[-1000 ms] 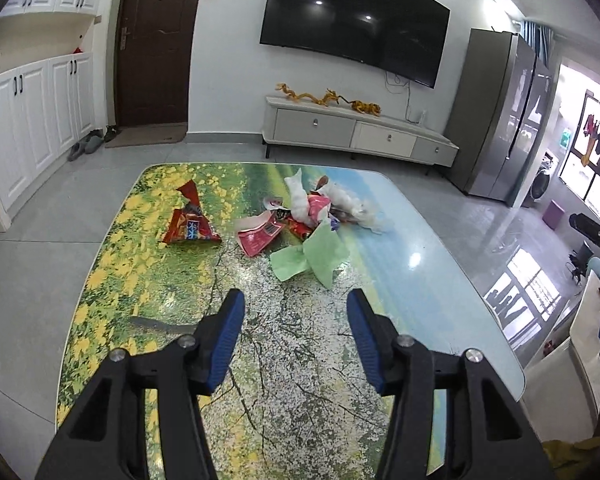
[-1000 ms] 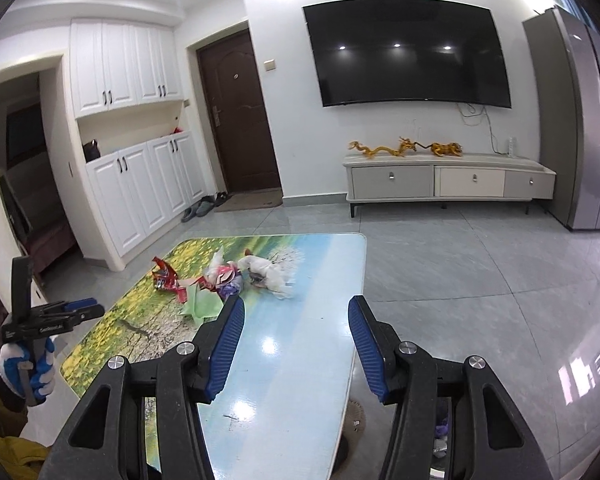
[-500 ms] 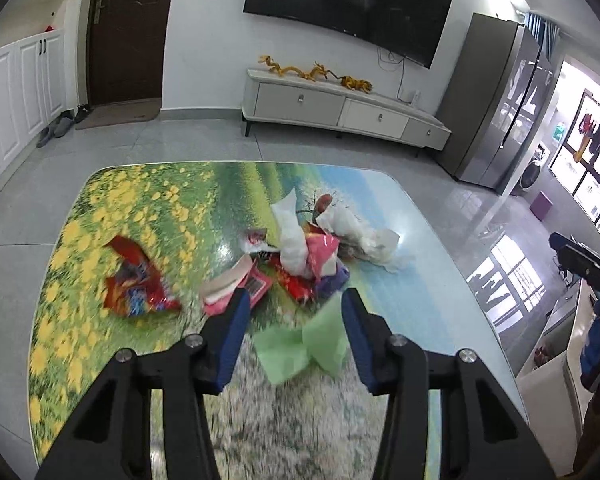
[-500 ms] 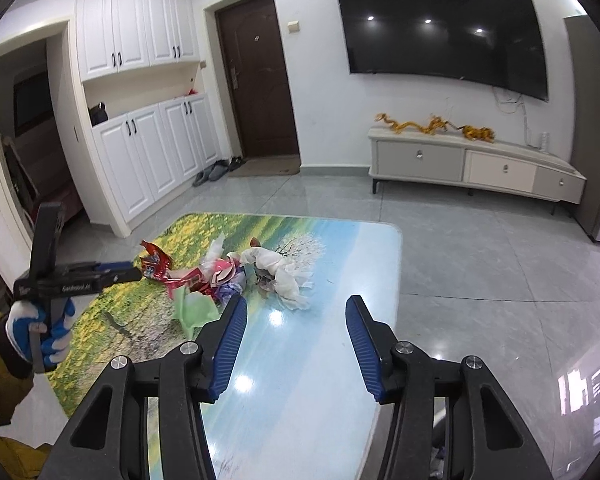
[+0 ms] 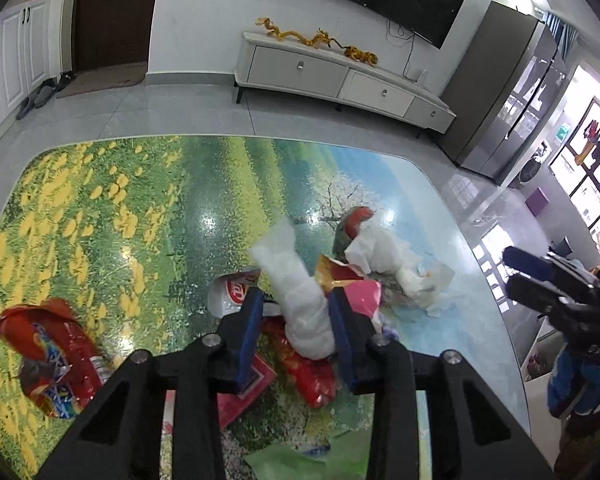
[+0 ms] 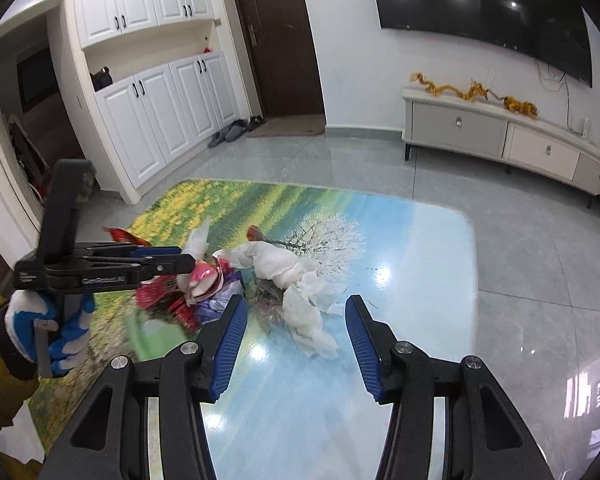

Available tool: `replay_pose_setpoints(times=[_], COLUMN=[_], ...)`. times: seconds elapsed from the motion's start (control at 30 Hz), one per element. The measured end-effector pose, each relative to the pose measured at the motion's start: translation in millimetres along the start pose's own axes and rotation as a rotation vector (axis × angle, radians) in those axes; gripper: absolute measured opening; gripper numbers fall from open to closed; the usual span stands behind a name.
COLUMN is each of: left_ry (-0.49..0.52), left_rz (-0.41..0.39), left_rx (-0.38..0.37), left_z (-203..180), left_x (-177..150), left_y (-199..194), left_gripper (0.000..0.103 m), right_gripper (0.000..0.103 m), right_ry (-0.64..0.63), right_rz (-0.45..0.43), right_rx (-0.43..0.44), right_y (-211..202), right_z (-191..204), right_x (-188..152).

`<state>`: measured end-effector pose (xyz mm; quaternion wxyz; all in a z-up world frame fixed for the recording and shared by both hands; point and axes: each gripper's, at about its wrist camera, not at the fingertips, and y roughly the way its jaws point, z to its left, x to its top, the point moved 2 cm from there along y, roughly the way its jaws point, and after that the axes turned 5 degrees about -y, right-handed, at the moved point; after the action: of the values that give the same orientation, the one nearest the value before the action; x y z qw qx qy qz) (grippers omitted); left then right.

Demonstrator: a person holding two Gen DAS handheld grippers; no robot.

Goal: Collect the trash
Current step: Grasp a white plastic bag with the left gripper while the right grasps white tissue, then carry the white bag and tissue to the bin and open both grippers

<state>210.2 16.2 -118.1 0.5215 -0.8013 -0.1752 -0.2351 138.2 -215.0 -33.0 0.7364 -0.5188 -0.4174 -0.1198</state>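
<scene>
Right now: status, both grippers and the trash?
Left gripper open, fingers astride crumpled white tissue wad. Right gripper open, short of pile. Wrappers crowd it.

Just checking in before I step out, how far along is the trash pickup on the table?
Nothing looks collected yet. The left gripper is open around a crumpled white tissue, not clamped. The right gripper hangs open before a white tissue wad. Still left: red snack bag, pink wrapper, green paper.

Bright ceiling glare, perhaps slight blur
</scene>
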Motion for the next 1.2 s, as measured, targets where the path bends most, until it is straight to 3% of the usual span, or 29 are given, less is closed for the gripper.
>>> replay_pose_setpoints(times=[0.23, 0.33, 0.4, 0.6, 0.93, 1.2], left_ry=[-0.003, -0.004, -0.007, -0.017, -0.007, 0.016], left_rz=[0.013, 0.016, 0.005, -0.051, -0.167, -0.212], left_rx=[-0.050, -0.059, -0.066, -0.082, -0.100, -0.098], left_z=[2, -1, -1, -5, -17, -32], left_x=[-3, -6, -8, -15, -24, -54], left_y=[6, 7, 6, -19, -97, -148], left_gripper=[0.022, 0.016, 0.013, 0.012, 0.012, 0.012], right_gripper=[0.040, 0.029, 0.010, 0.007, 0.007, 0.007], right_ry=[0.056, 0.087, 0.089, 0.098, 0.075, 0.016], right_rz=[0.065, 0.098, 0.105, 0.037, -0.071, -0.061], right_rx=[0.024, 0.050, 0.054, 0.072, 0.113, 0.124], right_y=[53, 66, 70, 44, -25, -64], right_z=[-10, -13, -11, -11, 12, 42], right_x=[-1, -8, -11, -10, -9, -36])
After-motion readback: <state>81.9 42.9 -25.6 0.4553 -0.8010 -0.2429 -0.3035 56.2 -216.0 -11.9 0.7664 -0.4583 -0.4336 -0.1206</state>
